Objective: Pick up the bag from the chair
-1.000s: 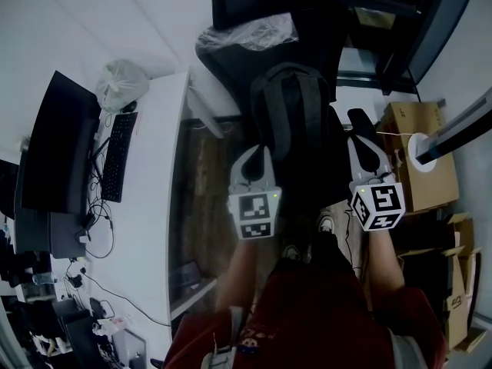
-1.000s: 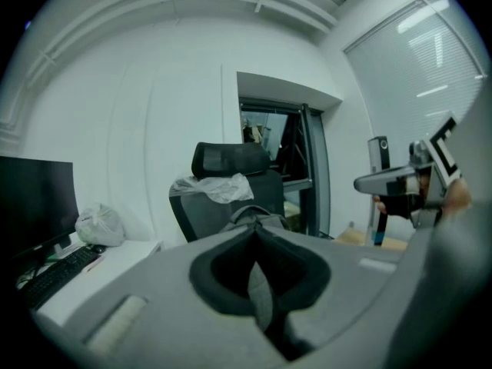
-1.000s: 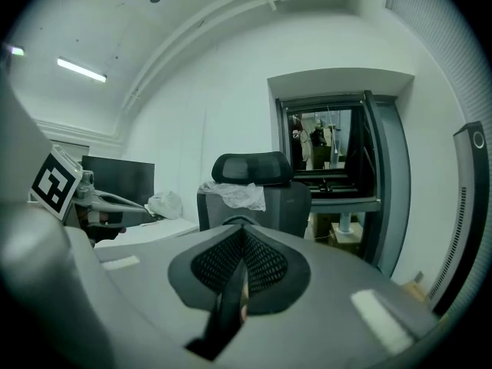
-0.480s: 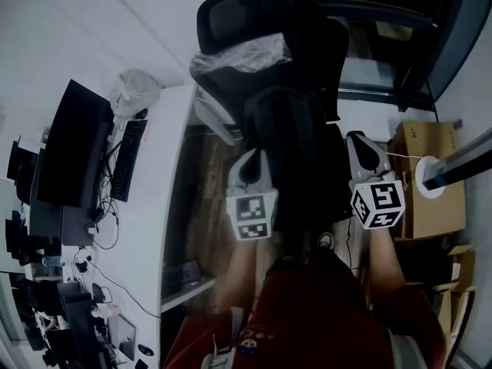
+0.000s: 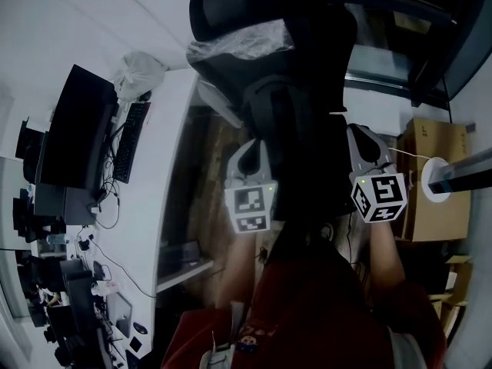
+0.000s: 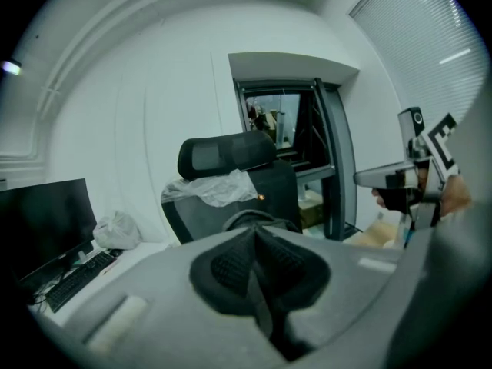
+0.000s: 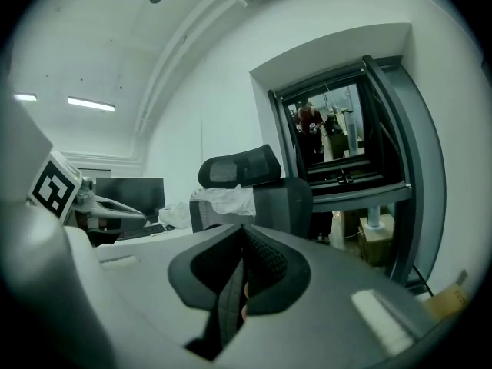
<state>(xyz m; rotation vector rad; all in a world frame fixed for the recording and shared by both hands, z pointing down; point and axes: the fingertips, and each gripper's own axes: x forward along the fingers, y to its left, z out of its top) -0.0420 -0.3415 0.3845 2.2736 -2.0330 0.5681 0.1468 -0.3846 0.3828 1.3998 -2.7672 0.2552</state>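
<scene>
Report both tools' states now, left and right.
Left tool: closed, holding nothing.
Right tool: closed, holding nothing.

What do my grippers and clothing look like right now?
Left gripper and right gripper: pale grey tapered shells, dark textured pads, each carrying a white cube with black square markers. The person wears a dark red top.

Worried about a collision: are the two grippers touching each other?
Apart. Head view shows the bag between the left gripper and right gripper.
</scene>
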